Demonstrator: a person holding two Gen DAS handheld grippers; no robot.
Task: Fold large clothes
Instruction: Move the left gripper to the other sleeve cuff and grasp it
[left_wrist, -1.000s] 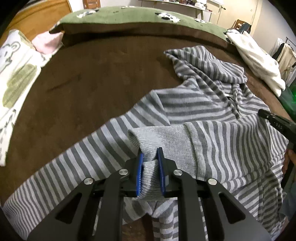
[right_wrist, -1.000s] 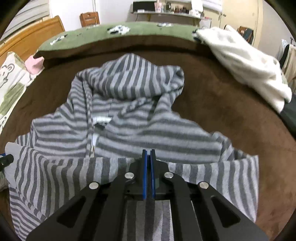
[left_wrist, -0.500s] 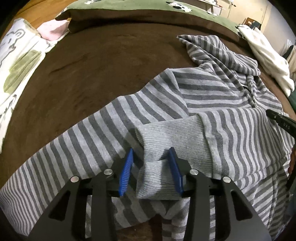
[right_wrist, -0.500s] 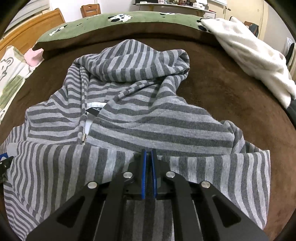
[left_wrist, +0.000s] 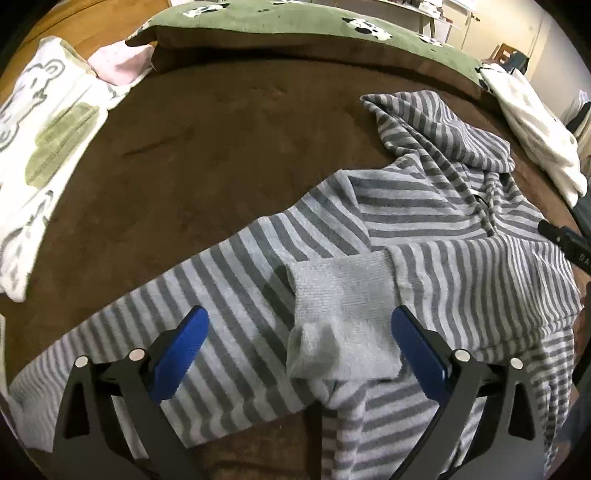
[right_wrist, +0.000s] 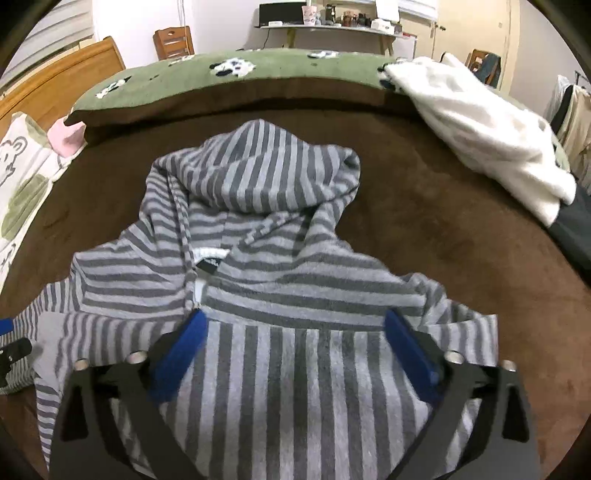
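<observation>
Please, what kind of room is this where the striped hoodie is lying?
Most likely a bedroom: the grey striped hooded sweatshirt lies on a bed with a brown plush blanket, a wooden headboard stands at the left, and a cartoon-bear printed pillow rests beside it.

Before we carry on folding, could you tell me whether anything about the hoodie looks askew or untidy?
Yes. The hoodie is not lying flat: its hood is crumpled and leans to one side, and the cuff of the sleeve folded across the body is bunched and curled. The other sleeve is not yet folded in.
</observation>
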